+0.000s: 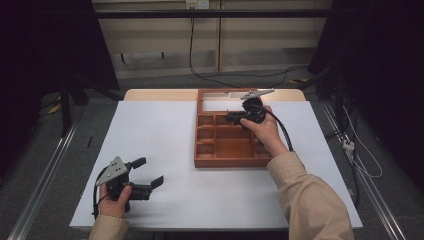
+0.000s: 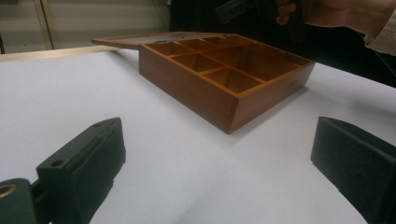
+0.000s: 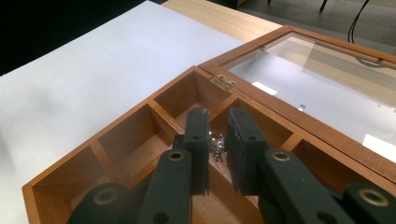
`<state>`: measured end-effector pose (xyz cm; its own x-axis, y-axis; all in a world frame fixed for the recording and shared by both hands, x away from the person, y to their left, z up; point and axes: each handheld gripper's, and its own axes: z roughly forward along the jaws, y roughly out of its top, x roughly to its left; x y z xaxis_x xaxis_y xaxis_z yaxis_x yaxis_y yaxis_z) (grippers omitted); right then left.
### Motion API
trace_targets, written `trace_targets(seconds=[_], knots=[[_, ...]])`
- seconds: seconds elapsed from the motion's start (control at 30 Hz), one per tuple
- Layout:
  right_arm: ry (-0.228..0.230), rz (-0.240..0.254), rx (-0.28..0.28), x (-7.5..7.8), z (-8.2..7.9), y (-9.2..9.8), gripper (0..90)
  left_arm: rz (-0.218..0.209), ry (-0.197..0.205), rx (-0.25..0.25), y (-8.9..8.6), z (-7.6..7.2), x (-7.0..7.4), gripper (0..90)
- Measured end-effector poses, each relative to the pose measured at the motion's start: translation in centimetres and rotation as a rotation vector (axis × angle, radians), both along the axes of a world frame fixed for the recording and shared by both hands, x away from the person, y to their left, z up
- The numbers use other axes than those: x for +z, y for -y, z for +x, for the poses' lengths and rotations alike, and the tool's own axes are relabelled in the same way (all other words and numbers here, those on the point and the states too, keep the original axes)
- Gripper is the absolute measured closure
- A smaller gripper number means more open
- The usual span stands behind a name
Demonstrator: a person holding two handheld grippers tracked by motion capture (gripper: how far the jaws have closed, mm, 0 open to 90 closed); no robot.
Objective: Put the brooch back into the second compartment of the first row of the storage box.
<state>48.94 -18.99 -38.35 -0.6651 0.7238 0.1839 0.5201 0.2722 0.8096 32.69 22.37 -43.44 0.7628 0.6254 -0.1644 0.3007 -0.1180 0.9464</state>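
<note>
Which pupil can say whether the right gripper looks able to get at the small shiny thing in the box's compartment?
Probably yes. The right gripper already hangs over the open wooden box, jaws slightly apart either side of the small shiny thing, lid folded back, nothing between.

A white-topped bench (image 1: pixel 165 140) carries an open wooden box (image 1: pixel 220 161) divided into compartments, set right of centre toward the far edge. Its glass-paned lid (image 3: pixel 327 74) lies folded back flat over the bench's bare wooden far strip.
</note>
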Motion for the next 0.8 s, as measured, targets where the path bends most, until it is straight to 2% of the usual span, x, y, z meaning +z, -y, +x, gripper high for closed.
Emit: trace_targets(seconds=[0.5,0.8], knots=[[-0.007,0.008,-0.024,-0.63,0.58,0.08,79.5,0.005,-0.001,0.0,0.0,0.03,-0.03,2.6],[-0.009,0.007,-0.02,-0.91,0.84,0.0,79.5,0.006,-0.001,0.0,-0.01,0.03,-0.03,2.6]])
